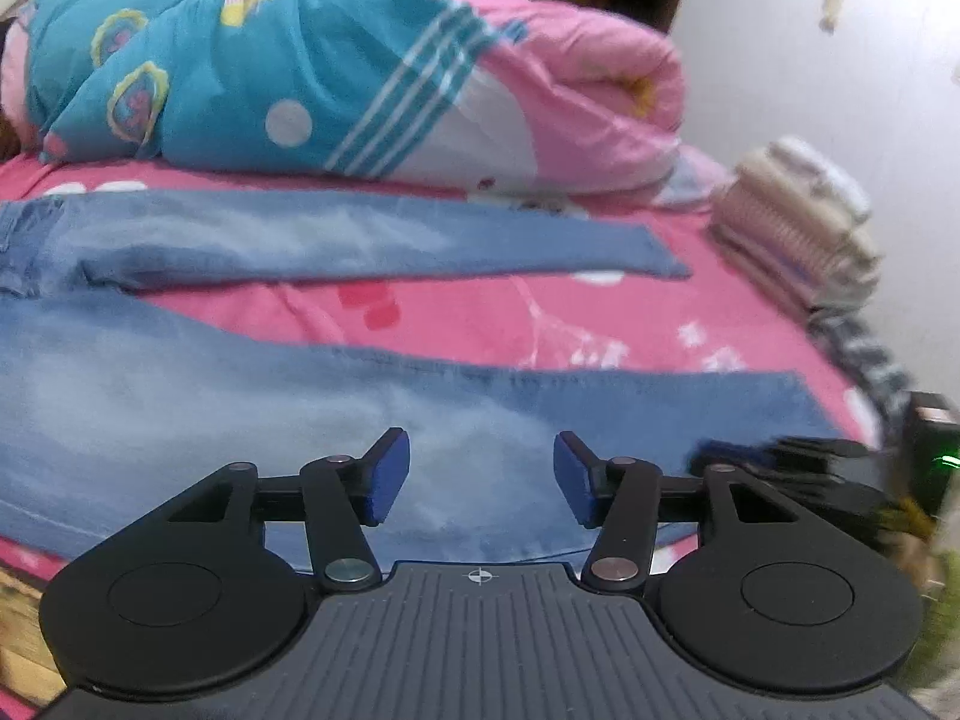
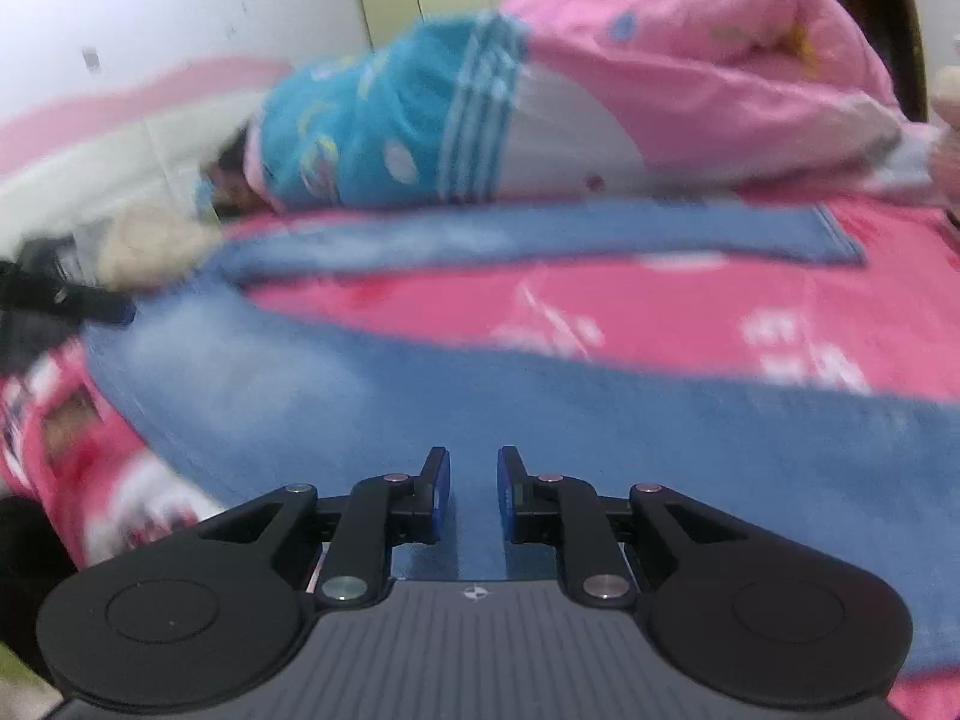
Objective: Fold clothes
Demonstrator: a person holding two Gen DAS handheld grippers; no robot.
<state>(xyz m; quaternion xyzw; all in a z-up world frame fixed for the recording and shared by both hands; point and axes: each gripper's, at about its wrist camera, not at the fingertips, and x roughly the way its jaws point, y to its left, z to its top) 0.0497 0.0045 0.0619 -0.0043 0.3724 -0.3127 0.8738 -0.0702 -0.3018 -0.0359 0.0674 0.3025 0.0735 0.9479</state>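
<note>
jeans [image 1: 252, 360] flat on pink sheet [image 1: 480, 312]; left gripper [image 1: 482, 477] wide — right gripper [image 2: 474, 486] narrow, both empty

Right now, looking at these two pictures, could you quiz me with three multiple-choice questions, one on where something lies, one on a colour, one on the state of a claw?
1. Where does the rolled pink and teal quilt lie?
A. Beyond the light blue denim jeans
B. Under the jeans
C. On the floor

2. What colour is the printed bedsheet under the jeans?
A. Green
B. Pink
C. Grey

3. How do the jaws of the left claw stand?
A. Shut on the jeans
B. Apart, holding nothing
C. Shut on the quilt

Answers: 1 A, the quilt sits past the far trouser leg. 2 B, pink sheet shows between the two legs. 3 B, bare denim shows in the wide gap between its blue pads.
</note>
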